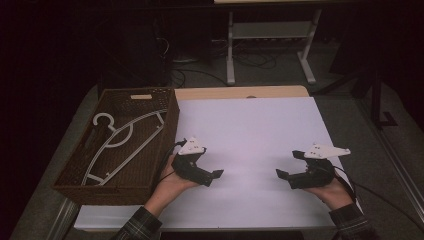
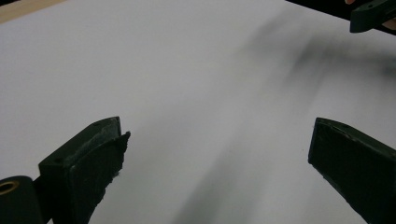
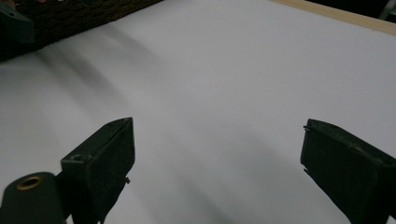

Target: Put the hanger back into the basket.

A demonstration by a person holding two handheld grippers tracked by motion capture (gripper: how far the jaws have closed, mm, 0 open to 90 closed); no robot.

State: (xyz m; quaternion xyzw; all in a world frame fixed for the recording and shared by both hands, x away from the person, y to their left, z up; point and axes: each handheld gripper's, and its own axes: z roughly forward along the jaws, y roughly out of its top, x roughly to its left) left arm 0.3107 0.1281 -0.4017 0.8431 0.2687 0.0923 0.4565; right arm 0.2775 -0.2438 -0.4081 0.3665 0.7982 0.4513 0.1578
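A white plastic clothes hanger [image 1: 122,142] lies inside a brown wicker basket [image 1: 67,175] at the table's left side. Just right of the basket, my left gripper [image 1: 210,163] is held low over the white sheet [image 1: 250,125], open with nothing between its jaws. In its own view the left gripper [image 2: 217,137] stands wide apart over bare white surface. My right gripper [image 1: 289,164] faces it from the right, also low over the sheet. The right gripper [image 3: 217,133] is open and empty too. The two grippers point toward each other with a gap between them.
The sheet covers most of a wooden table [image 1: 240,92]. The basket's wall [image 3: 84,14] stands close beside the left hand. Behind the table, a white desk frame [image 1: 230,50] and cables rest on the dark floor. The sheet between the grippers is bare.
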